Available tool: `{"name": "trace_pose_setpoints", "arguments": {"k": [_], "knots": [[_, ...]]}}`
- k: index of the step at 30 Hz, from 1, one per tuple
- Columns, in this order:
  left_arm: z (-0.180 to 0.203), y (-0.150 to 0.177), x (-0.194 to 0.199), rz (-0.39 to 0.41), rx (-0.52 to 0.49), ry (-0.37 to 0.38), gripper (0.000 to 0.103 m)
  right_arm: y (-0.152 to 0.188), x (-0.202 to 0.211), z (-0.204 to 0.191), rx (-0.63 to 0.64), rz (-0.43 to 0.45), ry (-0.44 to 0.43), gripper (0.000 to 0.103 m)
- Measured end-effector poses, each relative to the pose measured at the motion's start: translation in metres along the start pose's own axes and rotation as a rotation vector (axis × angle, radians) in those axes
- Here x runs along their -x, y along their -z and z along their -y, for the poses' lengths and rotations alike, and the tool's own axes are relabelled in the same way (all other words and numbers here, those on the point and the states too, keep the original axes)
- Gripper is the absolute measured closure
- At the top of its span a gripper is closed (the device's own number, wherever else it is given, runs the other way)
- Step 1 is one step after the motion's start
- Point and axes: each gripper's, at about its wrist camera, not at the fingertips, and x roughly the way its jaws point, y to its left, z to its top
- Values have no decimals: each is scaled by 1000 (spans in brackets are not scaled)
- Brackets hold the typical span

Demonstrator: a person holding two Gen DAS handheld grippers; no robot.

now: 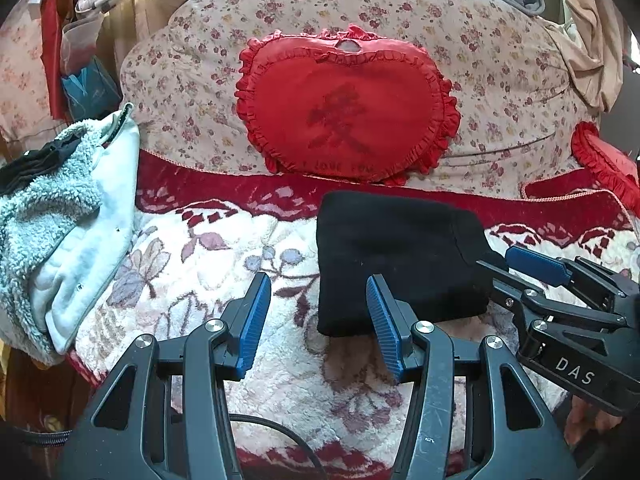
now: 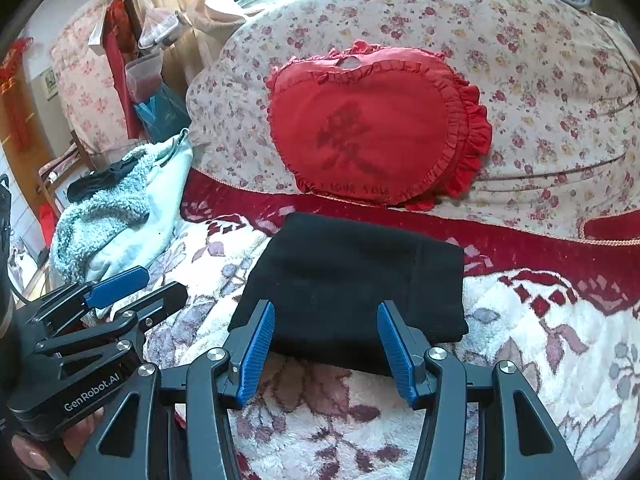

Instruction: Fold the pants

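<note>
The black pants (image 1: pixel 400 260) lie folded into a compact rectangle on the floral blanket (image 1: pixel 224 256), right of centre in the left wrist view. My left gripper (image 1: pixel 317 280) stands open just in front of the pants' near left corner, with nothing between its blue pads. My right gripper (image 1: pixel 496 260) comes in from the right beside the pants' right edge. In the right wrist view the pants (image 2: pixel 352 280) fill the middle, and the right gripper (image 2: pixel 324 306) hovers open over their near edge without gripping them. The left gripper (image 2: pixel 160 284) shows at the left, clear of the cloth.
A red heart-shaped cushion (image 1: pixel 344 108) leans on a flowered quilt (image 1: pixel 500 92) behind the pants. A pale blue fleece garment (image 1: pixel 68 216) is heaped at the left. A second red cushion (image 1: pixel 604 160) sits at the far right. Fingers of a hand (image 2: pixel 36 452) hold the left gripper.
</note>
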Motion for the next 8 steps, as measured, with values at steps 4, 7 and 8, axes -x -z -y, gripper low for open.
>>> {"name": "trace_pose_setpoints", "arguments": {"k": [4, 7, 8], "knots": [[-5, -1, -5, 16, 33, 4, 53, 2, -7, 6, -4, -11, -4, 51], [-10, -3, -14, 3, 46, -10, 53, 5, -12, 14, -14, -16, -1, 51], [-12, -3, -17, -6, 50, -10, 53, 6, -15, 19, -19, -19, 5, 51]]}}
